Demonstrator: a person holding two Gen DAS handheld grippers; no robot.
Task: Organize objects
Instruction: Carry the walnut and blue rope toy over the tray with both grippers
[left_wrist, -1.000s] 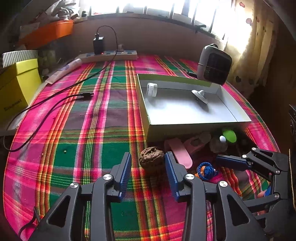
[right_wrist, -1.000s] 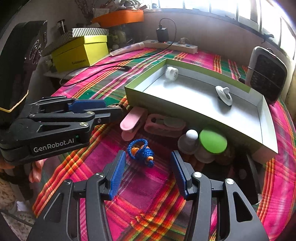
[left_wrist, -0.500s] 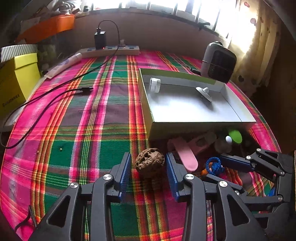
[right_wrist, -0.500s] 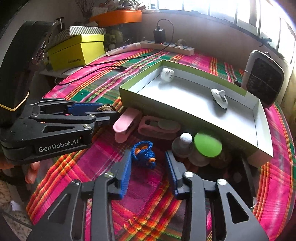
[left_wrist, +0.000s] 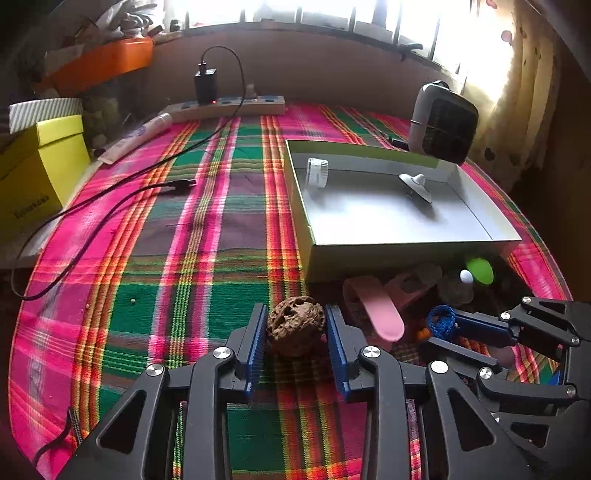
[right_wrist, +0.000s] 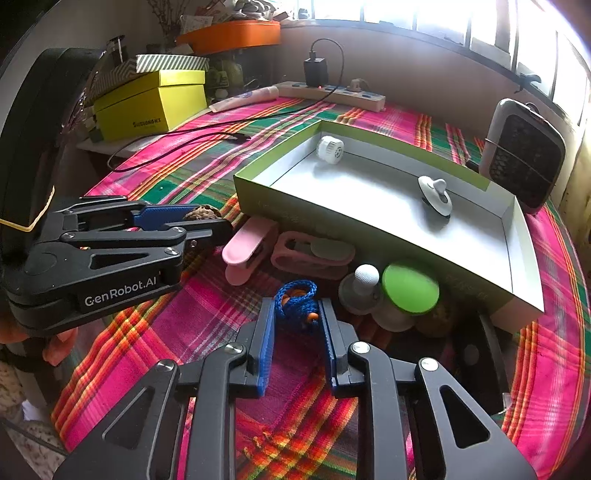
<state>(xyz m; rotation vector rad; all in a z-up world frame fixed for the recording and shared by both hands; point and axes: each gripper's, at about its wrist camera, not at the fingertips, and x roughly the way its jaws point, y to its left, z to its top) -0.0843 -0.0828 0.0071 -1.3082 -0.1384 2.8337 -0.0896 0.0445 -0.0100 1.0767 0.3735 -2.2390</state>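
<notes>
Both grippers down on the plaid cloth (left_wrist: 207, 229), each closing on its own piece. Left gripper (left_wrist: 295, 332) closing around the walnut (left_wrist: 295, 325): pads against its sides or very nearly so, nut resting on the cloth just in front of the box (left_wrist: 391, 258). Right gripper (right_wrist: 297, 317) closing on the blue cord (right_wrist: 295, 301): pads pinching the knot from both sides, cord lying on the cloth near the box's front wall.

Judged early in the job. Inside the box only two things: a white cap (right_wrist: 330, 149) in the far left corner and a white plug (right_wrist: 436, 194) towards the right wall. Everything else outside, bunched along the front wall: a pink clip (right_wrist: 245, 249), a second pink clip (right_wrist: 314, 253) beside it, a white knob (right_wrist: 365, 282), a green lid (right_wrist: 410, 288), and darker bits behind that are too shadowed to name.

Next step, by the look of it: lift nut and cord, carry both over the front wall, set down on the bare grey floor. After that, clips, knob and lid to follow. Charger cable (left_wrist: 110, 210), yellow box (left_wrist: 37, 177) and heater (left_wrist: 443, 122) probably not part of the sorting.
</notes>
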